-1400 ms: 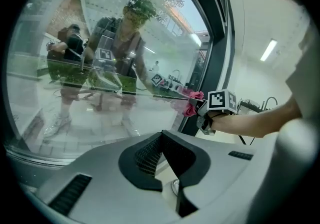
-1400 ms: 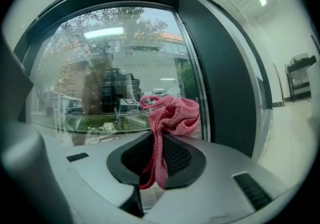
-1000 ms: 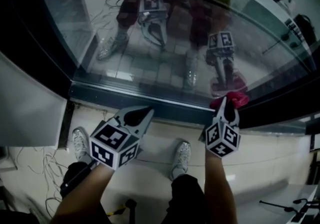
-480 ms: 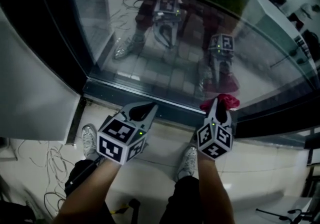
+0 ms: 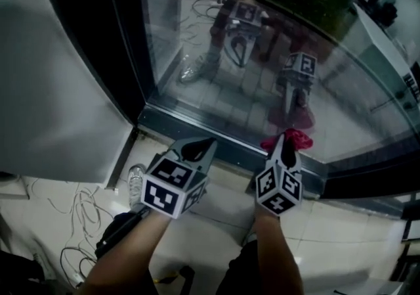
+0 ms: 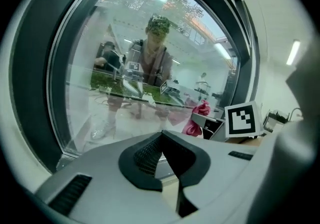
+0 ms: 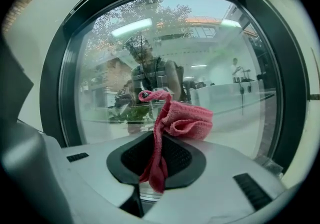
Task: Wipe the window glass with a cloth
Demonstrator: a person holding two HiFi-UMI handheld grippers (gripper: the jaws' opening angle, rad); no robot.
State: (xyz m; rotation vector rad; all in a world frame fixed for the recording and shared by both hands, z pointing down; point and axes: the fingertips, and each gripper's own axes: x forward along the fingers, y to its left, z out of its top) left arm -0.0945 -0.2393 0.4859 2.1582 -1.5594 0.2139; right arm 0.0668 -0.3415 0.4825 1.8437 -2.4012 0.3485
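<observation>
Both grippers have shifted left along the window glass's (image 5: 262,83) bottom edge. Right gripper (image 5: 287,138) jaws clamp the cloth (image 5: 298,137); left gripper (image 5: 199,149) jaws are closed, empty. Best to press the cloth flat and overlap strokes.

Pale tiled floor (image 5: 216,218) underfoot. Loose white cables (image 5: 69,211) strewn over it at lower left, near a white sneaker (image 5: 136,182). Sneaker stands just beside the foot of a broad grey panel (image 5: 52,90). Dark metal sill (image 5: 197,131) runs along the floor's far edge and meets a dark upright frame post (image 5: 98,37) beside the panel.
</observation>
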